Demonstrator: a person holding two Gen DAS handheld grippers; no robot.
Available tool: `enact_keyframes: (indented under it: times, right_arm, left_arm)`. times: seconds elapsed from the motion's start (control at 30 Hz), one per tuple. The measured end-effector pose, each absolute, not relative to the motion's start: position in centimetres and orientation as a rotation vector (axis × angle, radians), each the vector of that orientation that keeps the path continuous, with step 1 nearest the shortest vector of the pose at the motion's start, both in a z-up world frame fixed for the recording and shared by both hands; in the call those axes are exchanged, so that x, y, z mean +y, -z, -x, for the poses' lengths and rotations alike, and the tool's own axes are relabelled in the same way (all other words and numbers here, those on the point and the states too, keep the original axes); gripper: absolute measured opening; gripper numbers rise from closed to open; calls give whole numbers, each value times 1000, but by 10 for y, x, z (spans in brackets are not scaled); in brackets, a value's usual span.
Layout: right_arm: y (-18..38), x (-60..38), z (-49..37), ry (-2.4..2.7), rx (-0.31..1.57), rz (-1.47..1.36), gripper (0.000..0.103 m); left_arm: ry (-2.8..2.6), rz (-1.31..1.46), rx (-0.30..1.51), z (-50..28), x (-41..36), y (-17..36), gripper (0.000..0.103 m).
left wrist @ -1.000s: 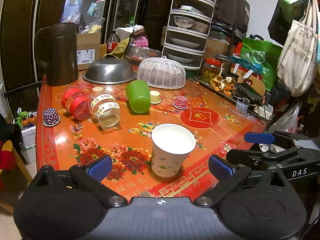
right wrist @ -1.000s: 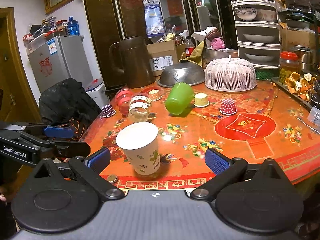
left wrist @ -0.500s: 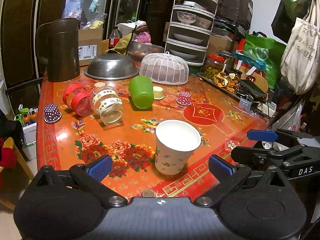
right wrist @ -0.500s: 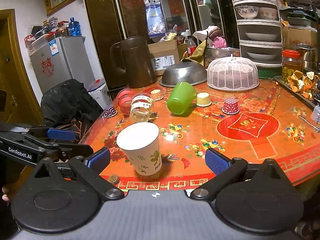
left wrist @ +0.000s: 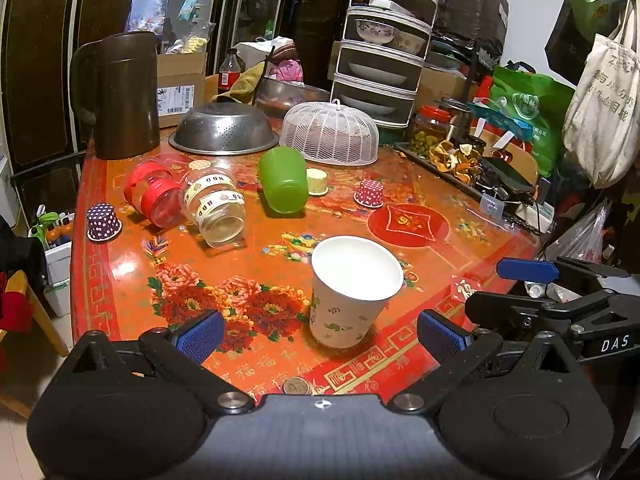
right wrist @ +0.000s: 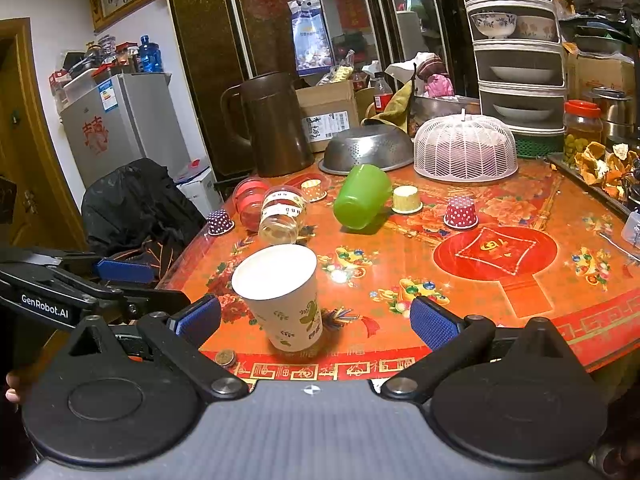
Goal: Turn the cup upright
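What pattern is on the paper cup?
White with green leaf sprigs on the paper cup; right wrist view shows it best.

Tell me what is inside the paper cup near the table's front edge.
The paper cup stands upright, mouth up. From both wrist views only its plain white inner wall shows, with no contents visible. The very bottom is hidden by the near rim, so a shallow residue cannot be ruled out.

Black tongs (left wrist: 316, 334), blue ribbed pads (left wrist: 198, 336)

Paper cup (left wrist: 352, 292) upright (leaf print), near table edge
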State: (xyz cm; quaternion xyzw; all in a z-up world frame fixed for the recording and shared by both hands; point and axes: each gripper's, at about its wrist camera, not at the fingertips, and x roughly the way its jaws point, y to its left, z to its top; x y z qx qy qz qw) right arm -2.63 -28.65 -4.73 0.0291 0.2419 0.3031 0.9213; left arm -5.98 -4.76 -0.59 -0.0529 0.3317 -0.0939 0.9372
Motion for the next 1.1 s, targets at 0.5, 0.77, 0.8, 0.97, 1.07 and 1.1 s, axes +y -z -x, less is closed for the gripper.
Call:
enact_keyframes:
  times: [0.5, 0.77, 0.8, 0.97, 1.07, 1.1]
  right_arm:
    - [47, -289, 26, -627, 490, -68, 102]
    - [47, -290, 26, -627, 489, -72, 102]
    - [47, -289, 26, -627, 489, -71, 102]
    - [47, -289, 27, -629, 488, -70, 102]
    - [47, -289, 27, -630, 487, -71, 102]
    - [47, -289, 27, -631, 487, -71, 102]
  left_arm:
    - [190, 103, 691, 58, -50, 8, 103]
    - [187, 104, 692, 58, -50, 9, 103]
    - [187, 105, 693, 58, -50, 9, 103]
    - [187, 105, 694, 58, -50, 9, 103]
    - [186, 103, 697, 56, -49, 11, 103]
    - [185, 103, 697, 56, -49, 11, 103]
